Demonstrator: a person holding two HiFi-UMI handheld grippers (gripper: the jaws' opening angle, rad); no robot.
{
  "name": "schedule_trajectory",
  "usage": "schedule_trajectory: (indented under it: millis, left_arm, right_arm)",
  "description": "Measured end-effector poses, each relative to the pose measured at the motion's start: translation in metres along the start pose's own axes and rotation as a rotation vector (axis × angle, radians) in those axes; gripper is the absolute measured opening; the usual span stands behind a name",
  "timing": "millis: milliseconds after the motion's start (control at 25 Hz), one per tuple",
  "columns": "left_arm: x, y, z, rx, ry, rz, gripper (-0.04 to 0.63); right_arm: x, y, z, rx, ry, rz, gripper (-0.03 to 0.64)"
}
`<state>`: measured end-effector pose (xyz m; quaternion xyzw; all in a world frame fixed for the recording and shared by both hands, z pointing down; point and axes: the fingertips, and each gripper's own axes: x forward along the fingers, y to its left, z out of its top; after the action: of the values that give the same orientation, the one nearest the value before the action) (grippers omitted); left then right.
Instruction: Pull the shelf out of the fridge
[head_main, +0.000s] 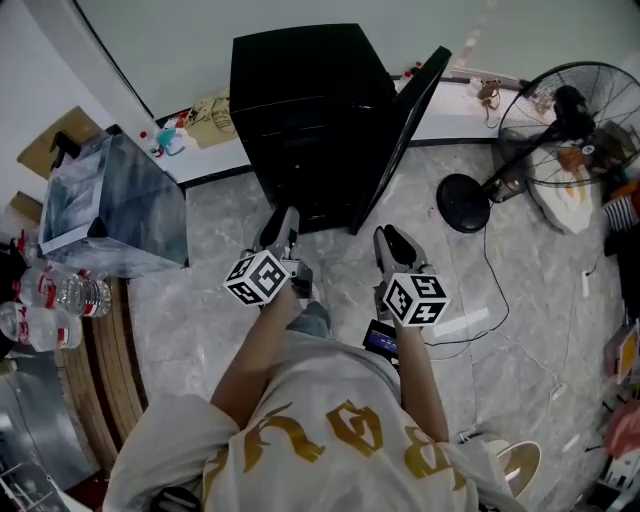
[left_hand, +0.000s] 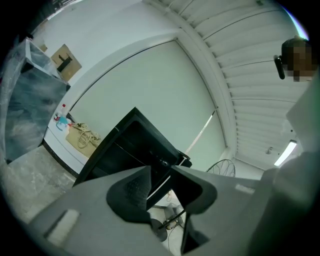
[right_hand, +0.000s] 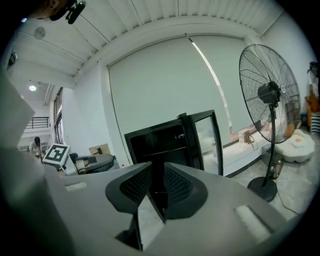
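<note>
Left hand-held gripper (head_main: 284, 222) and right hand-held gripper (head_main: 388, 238) point forward, jaws apart.

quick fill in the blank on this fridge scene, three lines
1. The door of the black fridge stands ____.
2. The left gripper and the right gripper have their jaws apart and hold ____.
3. In the head view, the fan stands to the ____ of the fridge.

Missing words: open; nothing; right

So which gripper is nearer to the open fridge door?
Right. The right gripper is just in front of the fridge door, at its lower end; the left gripper faces the fridge opening, farther from it.
</note>
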<state>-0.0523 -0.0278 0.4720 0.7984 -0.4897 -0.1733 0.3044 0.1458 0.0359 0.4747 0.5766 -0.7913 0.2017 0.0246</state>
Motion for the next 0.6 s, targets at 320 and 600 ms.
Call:
schedule_trajectory:
  millis: [320, 600]
  left_arm:
    - [0.082, 0.038, 0.011, -0.098, 0.002, 0.024, 0.1]
    - [0.137, 0.095, 0.023, -0.206, 0.004, 0.061, 0.1]
  right_arm:
    - [0.068, -0.036, 0.023, 0.008, 0.033, -0.024, 0.083]
    - [0.147, -0.027, 0.033, -0.048, 0.064, 0.015, 0.081]
